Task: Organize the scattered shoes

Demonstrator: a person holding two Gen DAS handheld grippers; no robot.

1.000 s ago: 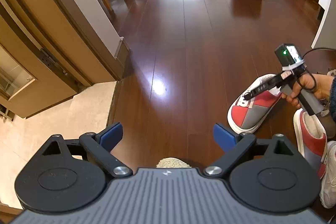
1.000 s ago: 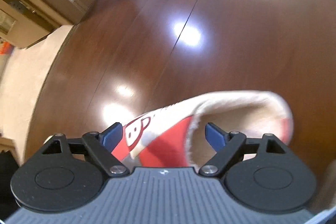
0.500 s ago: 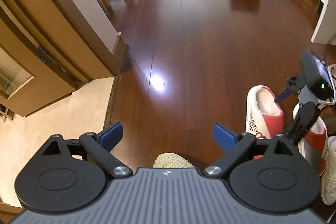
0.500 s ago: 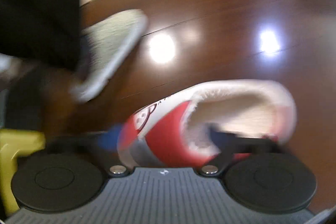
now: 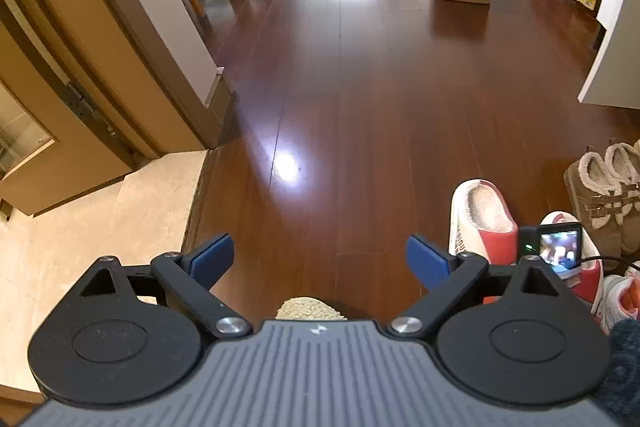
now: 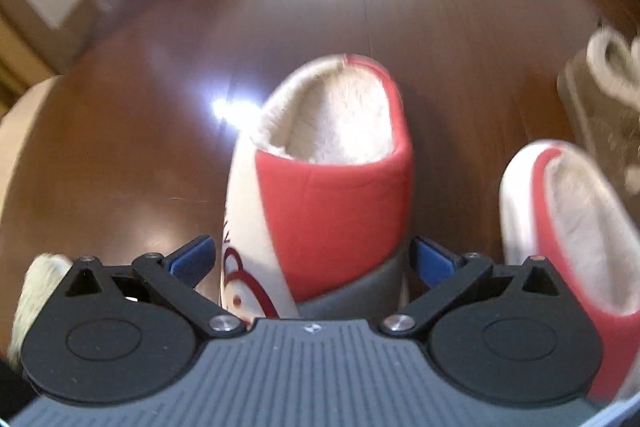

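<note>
We see a dark, glossy wooden floor (image 5: 360, 107) running toward a bright doorway, with a pale tiled patch off to the left. Our right gripper (image 6: 312, 259) stands spread wide, and the red and white slipper (image 6: 320, 187) lies between its fingers on the floor, toe toward us, the blue pads just beside its sides rather than pressing them. Right of those fingers lies its matching slipper (image 6: 568, 227), with tan fleece-lined boots (image 5: 604, 183) beyond. Our left gripper (image 5: 320, 259) is also spread open, with nothing between its fingers but bare floor and a beige fuzzy slipper tip (image 5: 310, 309) near its base.
</note>
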